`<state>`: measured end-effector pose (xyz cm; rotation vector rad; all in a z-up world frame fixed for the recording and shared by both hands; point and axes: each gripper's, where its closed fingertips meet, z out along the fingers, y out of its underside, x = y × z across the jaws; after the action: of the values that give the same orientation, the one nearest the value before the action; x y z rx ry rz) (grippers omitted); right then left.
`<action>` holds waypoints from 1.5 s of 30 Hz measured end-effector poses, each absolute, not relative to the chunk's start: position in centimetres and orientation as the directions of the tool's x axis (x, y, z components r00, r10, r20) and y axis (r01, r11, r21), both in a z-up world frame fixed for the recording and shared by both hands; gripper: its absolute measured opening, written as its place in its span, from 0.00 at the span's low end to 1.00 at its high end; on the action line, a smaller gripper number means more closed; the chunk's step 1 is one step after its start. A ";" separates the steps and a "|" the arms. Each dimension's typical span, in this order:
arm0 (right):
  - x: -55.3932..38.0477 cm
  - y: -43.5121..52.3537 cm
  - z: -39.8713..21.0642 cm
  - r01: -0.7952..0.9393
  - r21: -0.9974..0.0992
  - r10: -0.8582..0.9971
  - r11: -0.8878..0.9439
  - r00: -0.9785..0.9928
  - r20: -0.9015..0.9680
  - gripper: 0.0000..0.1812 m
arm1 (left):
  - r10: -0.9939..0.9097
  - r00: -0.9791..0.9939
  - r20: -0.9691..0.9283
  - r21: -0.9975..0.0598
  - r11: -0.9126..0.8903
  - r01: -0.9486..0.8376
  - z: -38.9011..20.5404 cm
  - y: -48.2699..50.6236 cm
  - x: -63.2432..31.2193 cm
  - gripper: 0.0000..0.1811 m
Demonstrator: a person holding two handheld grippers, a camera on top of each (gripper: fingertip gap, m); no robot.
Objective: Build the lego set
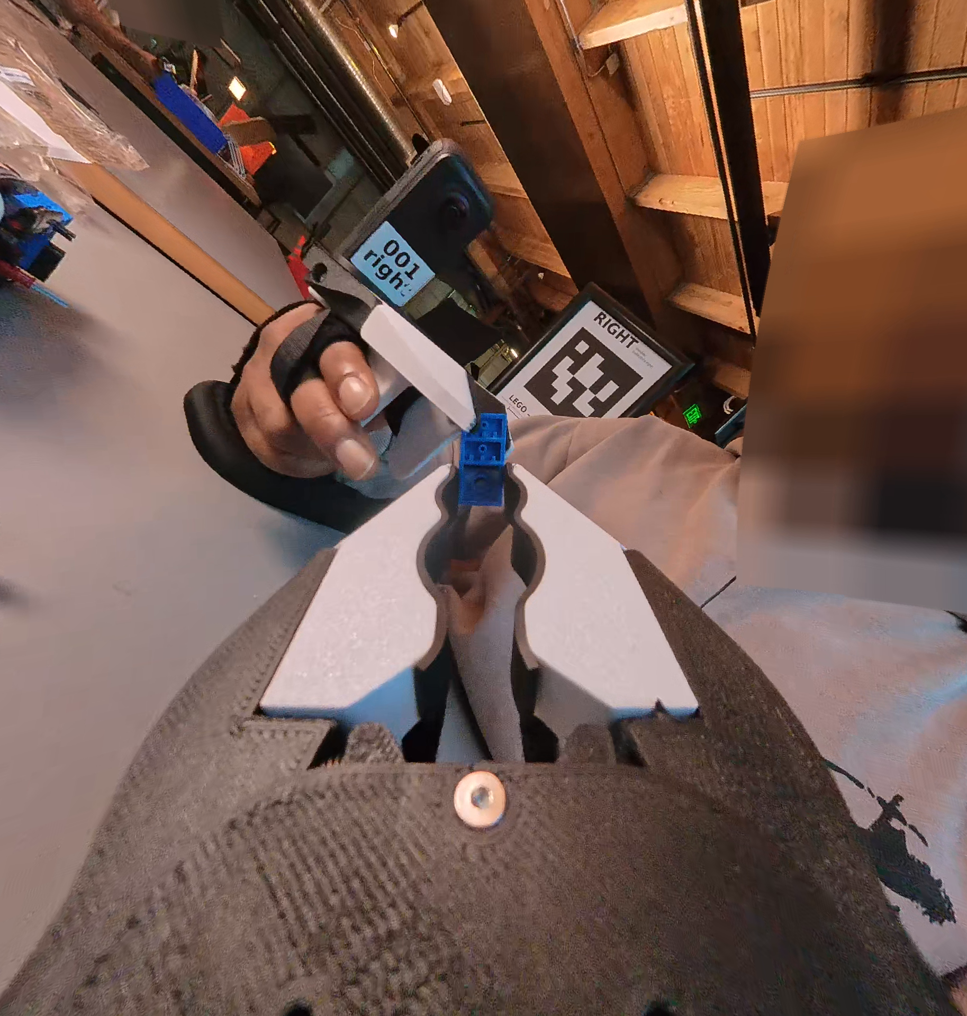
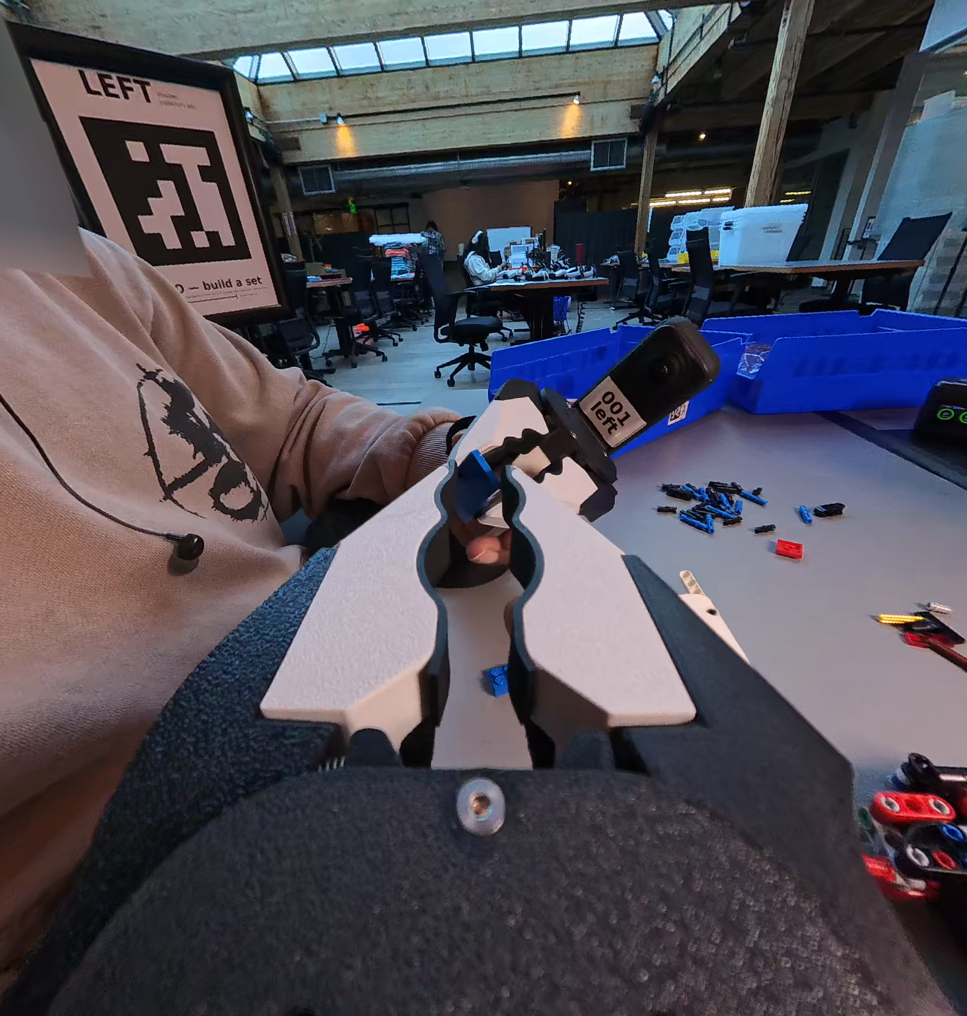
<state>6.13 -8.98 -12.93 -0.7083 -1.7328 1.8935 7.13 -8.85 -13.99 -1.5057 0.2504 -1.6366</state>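
Observation:
A small stack of blue bricks (image 1: 482, 464) is held in the air between both grippers, close to the person's chest. My left gripper (image 1: 482, 474) is shut on the stack's lower brick. My right gripper (image 1: 478, 426) comes in from the upper left and grips the upper bricks. In the right wrist view my right gripper (image 2: 478, 474) is shut on the blue bricks (image 2: 474, 484), and the left gripper (image 2: 530, 456) meets it from the far side. A small blue plate (image 2: 496, 680) lies on the grey table (image 2: 745, 687) below.
A pile of blue and black pins (image 2: 712, 503) and a red plate (image 2: 789, 548) lie on the table to the right. A partly built red, black and blue model (image 2: 932, 835) stands at the right edge. Blue bins (image 2: 855, 363) line the far side. Plastic bags (image 1: 41, 110) lie far left. Less than 4 cm separates the two grippers' tips.

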 end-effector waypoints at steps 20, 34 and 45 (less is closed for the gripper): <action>2.3 -4.1 -14.6 0.357 -0.687 0.513 -0.633 -0.471 -0.718 0.01 | -0.460 0.882 -0.100 -0.985 -0.082 -0.155 -16.2 -5.3 2.8 0.13; 1.7 -4.6 -16.9 0.423 -0.641 0.521 -0.640 -0.375 -0.767 0.01 | -0.424 0.879 -0.219 -0.941 -0.147 -0.306 -18.0 -5.1 2.0 0.08; 4.5 -5.4 -20.2 0.409 -0.903 0.782 0.135 -0.604 -0.156 0.14 | -0.492 0.842 0.221 -0.975 -0.123 0.184 -14.3 -7.3 -2.3 0.08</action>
<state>4.51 -5.43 -20.17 -1.1495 -2.0659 1.4596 -2.29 -7.26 -14.34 -1.5957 0.2485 -0.5871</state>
